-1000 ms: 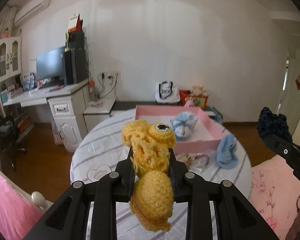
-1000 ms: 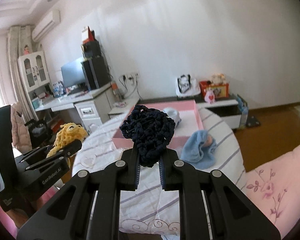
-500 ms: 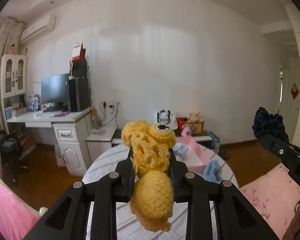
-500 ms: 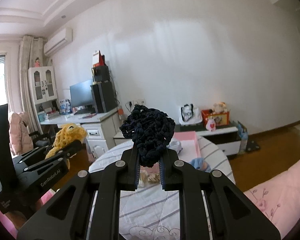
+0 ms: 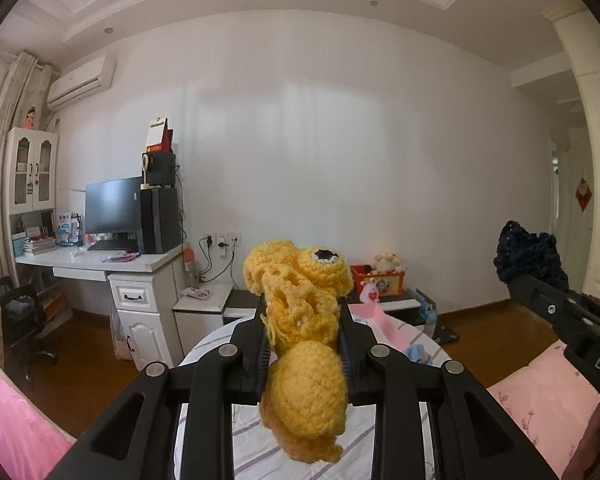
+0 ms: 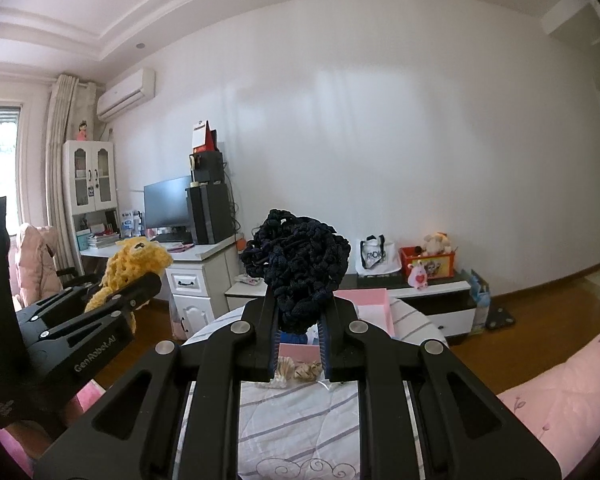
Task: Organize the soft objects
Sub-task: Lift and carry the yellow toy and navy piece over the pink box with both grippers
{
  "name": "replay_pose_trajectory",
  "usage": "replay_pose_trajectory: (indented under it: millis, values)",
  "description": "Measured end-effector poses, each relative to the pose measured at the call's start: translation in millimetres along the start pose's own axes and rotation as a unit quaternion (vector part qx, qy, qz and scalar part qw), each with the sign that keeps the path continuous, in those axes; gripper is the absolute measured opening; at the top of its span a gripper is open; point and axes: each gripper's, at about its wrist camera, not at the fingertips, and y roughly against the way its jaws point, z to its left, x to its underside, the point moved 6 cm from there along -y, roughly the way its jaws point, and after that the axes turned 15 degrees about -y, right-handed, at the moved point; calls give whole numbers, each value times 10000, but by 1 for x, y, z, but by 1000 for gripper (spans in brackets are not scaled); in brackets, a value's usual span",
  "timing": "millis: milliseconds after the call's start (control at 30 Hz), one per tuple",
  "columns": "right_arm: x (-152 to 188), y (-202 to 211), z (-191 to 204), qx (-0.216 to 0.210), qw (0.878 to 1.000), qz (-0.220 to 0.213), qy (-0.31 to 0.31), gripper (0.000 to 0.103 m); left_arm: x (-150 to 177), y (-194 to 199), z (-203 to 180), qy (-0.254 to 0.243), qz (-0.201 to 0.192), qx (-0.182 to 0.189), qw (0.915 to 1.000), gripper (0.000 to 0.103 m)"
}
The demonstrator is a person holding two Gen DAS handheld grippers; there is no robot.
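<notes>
My left gripper [image 5: 303, 320] is shut on a yellow crocheted toy [image 5: 300, 320] with one round eye; its body hangs below the fingers. In the right wrist view that yellow toy [image 6: 134, 266] shows at the left, held by the left gripper [image 6: 148, 280]. My right gripper [image 6: 300, 320] is shut on a dark navy crocheted bundle [image 6: 296, 264], which also appears at the right of the left wrist view as the navy bundle [image 5: 530, 254]. Both are held high above a round table with a striped cloth [image 6: 296, 420]. A pink box [image 6: 374, 306] stands on the table's far side.
A light blue soft item [image 5: 418, 350] lies by the pink box [image 5: 384, 320]. Small beige pieces [image 6: 300, 370] sit on the cloth. A white desk [image 5: 140, 280] with a monitor stands left, a low cabinet [image 6: 432, 296] at the back wall, and pink bedding [image 6: 560, 396] at the right.
Both grippers have risen and tilted up with their toys still held. The table and pink box have dropped low in both views and look farther away.
</notes>
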Motion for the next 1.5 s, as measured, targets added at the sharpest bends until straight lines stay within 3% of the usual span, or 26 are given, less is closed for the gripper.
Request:
replay_pose_trajectory:
  millis: [467,1000,1267,1500]
  values:
    - [2,-4,0,14,9999,134,8,14,11,4,-9,-6,23,-32,10000,25]
    - [5,-28,-4,152,9995,272,-62,14,-13,-44,-14,-38,179,78,9998,26]
    - [4,-69,-13,213,9986,468,-117,15,-18,-93,-2,-12,357,136,9993,26]
    - [6,-117,-25,315,9969,707,-171,15,-29,-159,4,-69,565,187,9982,26]
